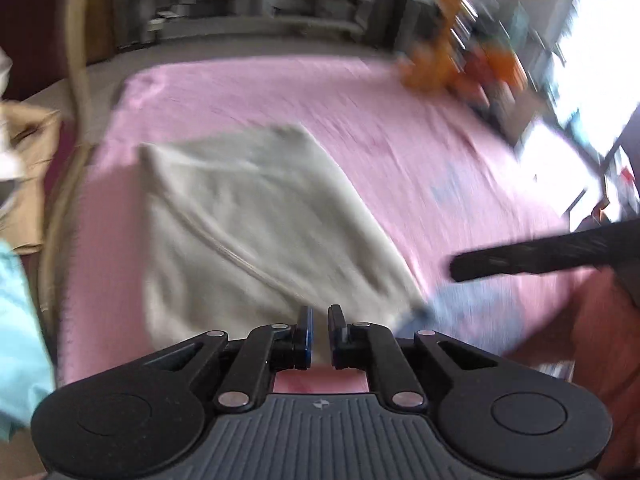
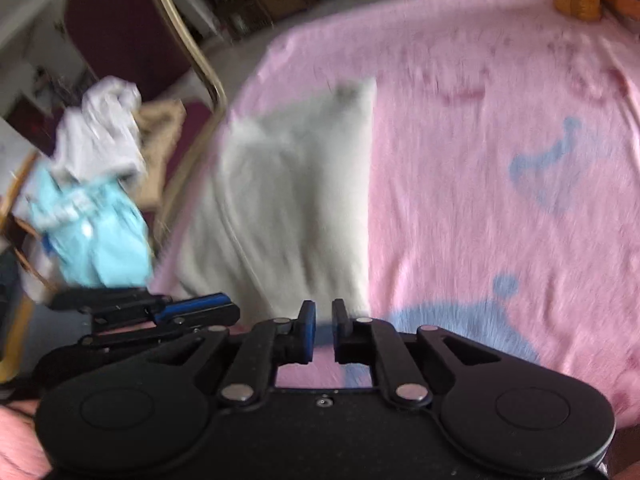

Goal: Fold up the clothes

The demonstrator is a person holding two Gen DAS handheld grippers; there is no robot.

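A pale grey-white folded garment [image 1: 256,216] lies flat on the pink blanket [image 1: 360,112], toward its left side; it also shows in the right wrist view [image 2: 288,200]. My left gripper [image 1: 319,316] hovers over the garment's near edge, fingers close together with a narrow gap and nothing between them. My right gripper [image 2: 324,312] sits above the garment's near right corner, fingers also nearly together and empty. The right gripper shows in the left wrist view [image 1: 520,260] as a dark bar at the right; the left gripper shows in the right wrist view [image 2: 152,308]. Both views are motion-blurred.
A chair [image 2: 188,48] with a brass frame stands left of the bed, holding a heap of light blue, white and tan clothes [image 2: 92,200]. Orange plush toys [image 1: 444,64] sit at the bed's far right. Shelves [image 1: 256,8] line the back wall.
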